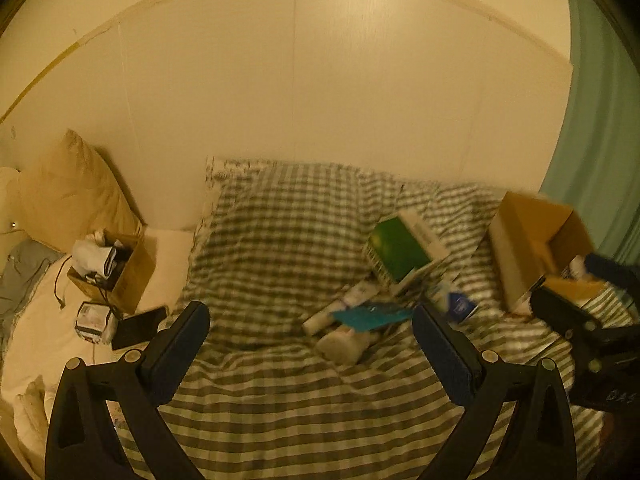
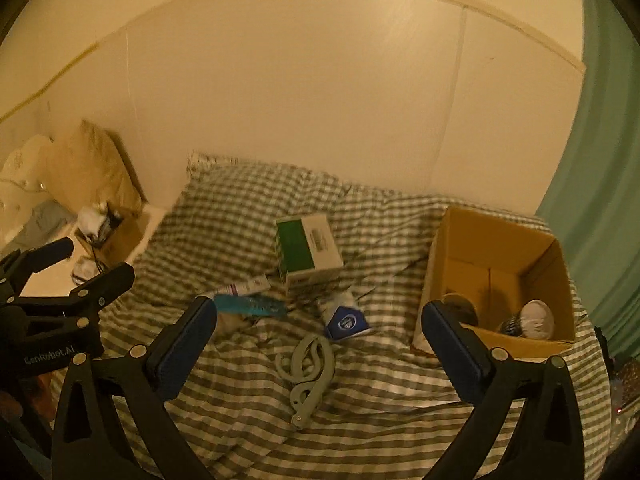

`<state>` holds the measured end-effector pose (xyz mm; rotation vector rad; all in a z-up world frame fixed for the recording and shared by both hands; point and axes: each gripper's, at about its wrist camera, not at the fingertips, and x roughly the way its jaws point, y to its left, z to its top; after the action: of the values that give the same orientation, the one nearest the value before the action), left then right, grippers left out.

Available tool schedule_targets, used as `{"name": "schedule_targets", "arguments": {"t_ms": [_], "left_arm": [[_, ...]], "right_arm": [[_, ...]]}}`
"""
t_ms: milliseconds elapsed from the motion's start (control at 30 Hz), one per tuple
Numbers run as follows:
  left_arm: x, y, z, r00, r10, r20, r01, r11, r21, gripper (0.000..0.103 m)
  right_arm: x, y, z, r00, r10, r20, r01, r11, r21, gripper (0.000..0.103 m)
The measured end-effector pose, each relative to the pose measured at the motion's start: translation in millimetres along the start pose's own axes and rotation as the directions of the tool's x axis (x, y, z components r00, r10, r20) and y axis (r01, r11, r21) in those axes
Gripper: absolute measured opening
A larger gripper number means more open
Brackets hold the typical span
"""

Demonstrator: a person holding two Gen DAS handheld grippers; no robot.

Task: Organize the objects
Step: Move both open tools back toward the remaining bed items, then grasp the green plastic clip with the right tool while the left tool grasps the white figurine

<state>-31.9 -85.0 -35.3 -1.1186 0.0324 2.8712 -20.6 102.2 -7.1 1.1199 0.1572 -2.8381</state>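
Both grippers over a bed draped in a green-and-white checked cotton cover (image 2: 248, 420), nothing grasped. Right gripper (image 2: 320, 340) spread as wide as it goes, blue pads bare, pointed down at the clutter. Left gripper (image 1: 312, 340) likewise released, jaws wide, empty.

Scattered mid-bed: a green-and-white rectangular carton (image 2: 308, 250) tipped on its edge, a white tube (image 2: 240, 288) beside a teal flat packet (image 2: 250, 305), a small blue-and-white crumpled pouch (image 2: 346, 318), a pale green looped plastic hook (image 2: 310, 368) nearest the right pads. Possibly a soft beige bundle (image 1: 346, 346) below the packet, too blurred to name. Open brown cardboard box (image 2: 496, 280) at the right edge of the bed, already holding two rounded items, one a pale ball-like thing (image 2: 534, 318).

Risks from here:
- Soft, rumpled cover: pads pressing down likely to pinch cloth along with the thin hook, dragging neighbours.
- Flat packet and hook lying low: easy to skate off rather than grip.
- Tilted carton leaning on the pile: a nudge could topple it onto the tube.
- Box close to the bed's edge: a hard drop or a knock from the right fingers might shove it off.
- Two grippers converging on one small heap: a collision possible.
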Motion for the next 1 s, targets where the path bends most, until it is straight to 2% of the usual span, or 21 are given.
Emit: {"name": "schedule_targets", "arguments": {"t_ms": [167,333,533,700,800,933,967,1000], "left_arm": [[38.0,-2.9,-11.7,0.997,0.021,-0.078,-0.022,1.000,-0.008,0.103],[66.4,-8.5,-19.8,0.992,0.029,-0.121,-0.030,0.999,-0.011,0.103],[92.2,-11.4,-28.9,0.983,0.053,-0.174,-0.052,0.999,0.013,0.103],[105.0,-6.0,-35.5,0.972,0.058,-0.228,-0.061,0.998,-0.002,0.103],[113.3,-7.7,-41.8,0.964,0.055,-0.259,-0.056,0.998,0.006,0.103],[121.7,-11.9,-46.4,0.956,0.063,-0.287,-0.057,0.998,0.028,0.103],[123.6,-12.6,-47.1,0.953,0.067,-0.294,-0.060,0.998,0.035,0.103],[124.6,-13.5,-47.6,0.952,0.070,-0.298,-0.061,0.997,0.040,0.103]], "right_arm": [[27.1,-6.1,-11.7,0.999,0.015,-0.029,-0.015,1.000,0.007,0.103],[62.1,-27.6,-30.9,0.992,-0.038,-0.116,0.041,0.999,0.027,0.103],[101.0,-31.8,-53.7,0.974,-0.004,-0.225,0.015,0.999,0.048,0.101],[133.7,-15.3,-65.7,0.952,0.036,-0.305,-0.031,0.999,0.021,0.089],[147.2,-10.1,-68.9,0.940,0.068,-0.334,-0.061,0.998,0.031,0.086],[156.3,-8.5,-74.9,0.925,0.091,-0.368,-0.083,0.996,0.037,0.077],[155.4,-8.2,-75.4,0.926,0.096,-0.365,-0.089,0.995,0.036,0.069],[154.6,-6.8,-76.0,0.927,0.102,-0.362,-0.098,0.995,0.032,0.054]]}}
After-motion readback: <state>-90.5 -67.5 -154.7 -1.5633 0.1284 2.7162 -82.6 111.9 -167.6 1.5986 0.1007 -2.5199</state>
